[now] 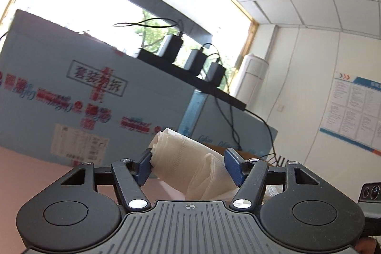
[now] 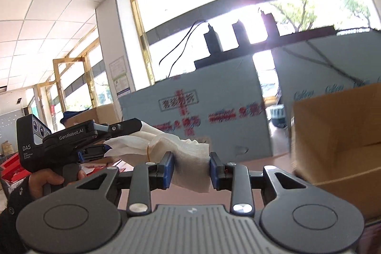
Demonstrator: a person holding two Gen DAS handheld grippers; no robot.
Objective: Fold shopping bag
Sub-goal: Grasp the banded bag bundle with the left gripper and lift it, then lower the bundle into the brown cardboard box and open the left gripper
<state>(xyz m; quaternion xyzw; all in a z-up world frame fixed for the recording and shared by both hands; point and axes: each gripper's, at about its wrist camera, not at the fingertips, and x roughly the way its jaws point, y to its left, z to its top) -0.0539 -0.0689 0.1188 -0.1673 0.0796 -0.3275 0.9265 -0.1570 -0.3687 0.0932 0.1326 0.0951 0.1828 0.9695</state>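
Observation:
The shopping bag is thin white translucent plastic, bunched into a crumpled roll held in the air between both grippers. In the left wrist view my left gripper has its blue pads wide apart around the roll; the left pad touches it, the right pad stands beside a loose fold. In the right wrist view my right gripper is shut on the bag, its blue pads pressing a thick wad from both sides. The left gripper shows there at the left, held in a hand, fingers around the bag's other end.
A pink table top lies below. Large light-blue printed cartons stand behind it, with a black power strip and chargers on top. A brown cardboard box stands close on the right. A white wall with a poster is at far right.

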